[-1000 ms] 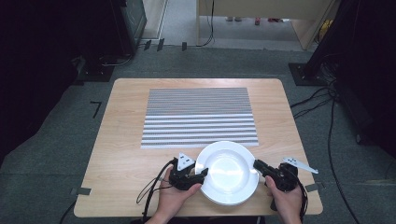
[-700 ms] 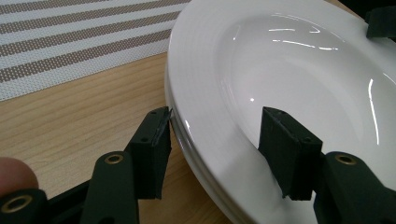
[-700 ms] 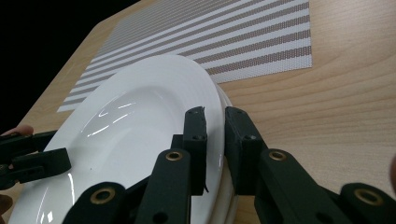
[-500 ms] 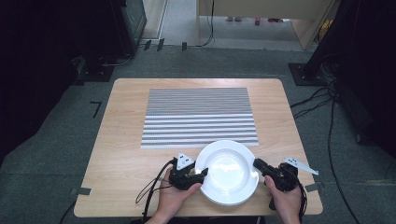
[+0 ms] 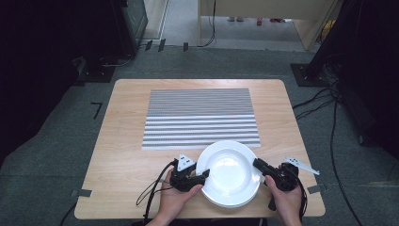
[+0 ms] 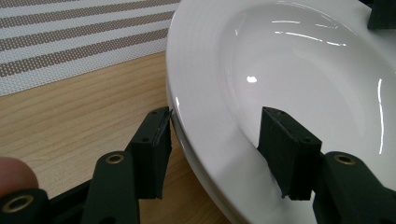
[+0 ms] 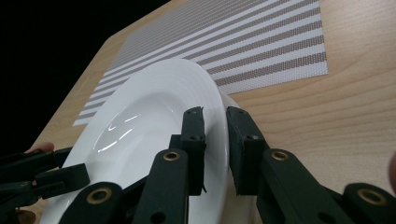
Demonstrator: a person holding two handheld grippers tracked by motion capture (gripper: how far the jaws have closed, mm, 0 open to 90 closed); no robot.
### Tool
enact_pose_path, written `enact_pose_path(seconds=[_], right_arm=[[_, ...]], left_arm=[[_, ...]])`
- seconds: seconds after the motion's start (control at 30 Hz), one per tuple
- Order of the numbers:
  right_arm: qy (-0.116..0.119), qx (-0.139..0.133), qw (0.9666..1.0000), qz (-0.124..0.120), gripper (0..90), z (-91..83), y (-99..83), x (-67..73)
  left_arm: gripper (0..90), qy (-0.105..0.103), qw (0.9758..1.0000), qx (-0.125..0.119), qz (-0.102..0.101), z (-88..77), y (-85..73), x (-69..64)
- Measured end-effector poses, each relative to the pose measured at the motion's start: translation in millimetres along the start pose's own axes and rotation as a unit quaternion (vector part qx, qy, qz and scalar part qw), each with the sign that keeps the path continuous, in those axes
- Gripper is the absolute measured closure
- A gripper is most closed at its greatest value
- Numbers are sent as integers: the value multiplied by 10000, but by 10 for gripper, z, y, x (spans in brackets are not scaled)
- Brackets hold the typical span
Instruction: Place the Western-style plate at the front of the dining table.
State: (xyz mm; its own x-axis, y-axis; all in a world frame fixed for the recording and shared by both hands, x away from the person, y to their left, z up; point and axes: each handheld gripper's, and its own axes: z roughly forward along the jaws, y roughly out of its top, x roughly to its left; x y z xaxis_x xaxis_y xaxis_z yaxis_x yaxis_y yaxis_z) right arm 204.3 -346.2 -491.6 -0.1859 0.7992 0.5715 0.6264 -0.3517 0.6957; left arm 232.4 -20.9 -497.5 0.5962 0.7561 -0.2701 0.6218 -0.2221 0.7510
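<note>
Left gripper: black, two fingers set apart astride the near-left rim of the round white ceramic plate — one outside the rim, one over the bowl; contact with the pads not clear.
Right gripper: black, fingers drawn close together, clamped on the plate's right rim, one either side.
Plate: deep, glossy, at the near edge of the pale wooden bench, between the two grippers; far edge overlapping the mat; seemingly stacked on a second white rim just beneath.
Mat: grey-and-white striped woven placemat, flat — farther back, mid-bench.
Floor: grey carpet around the bench.
</note>
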Motion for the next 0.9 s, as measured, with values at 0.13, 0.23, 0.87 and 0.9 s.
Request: enact_pose_path(seconds=[0.13, 0.23, 0.87, 0.9], right_arm=[[52, -82, 9999, -57, 792, 15, 20, 20], [91, -59, 9999, -46, 791, 30, 25, 3], [295, -129, 9994, 127, 792, 84, -24, -91], [320, -167, 9993, 126, 792, 85, -26, -91]], left_arm=[[452, 7, 10000, -30, -18, -1, -6, 0], [457, 32, 10000, -76, 2, -5, -9, -8], [568, -8, 9989, -435, -147, -85, 4, 31], [578, -59, 9988, -443, -189, -95, 10, 40]])
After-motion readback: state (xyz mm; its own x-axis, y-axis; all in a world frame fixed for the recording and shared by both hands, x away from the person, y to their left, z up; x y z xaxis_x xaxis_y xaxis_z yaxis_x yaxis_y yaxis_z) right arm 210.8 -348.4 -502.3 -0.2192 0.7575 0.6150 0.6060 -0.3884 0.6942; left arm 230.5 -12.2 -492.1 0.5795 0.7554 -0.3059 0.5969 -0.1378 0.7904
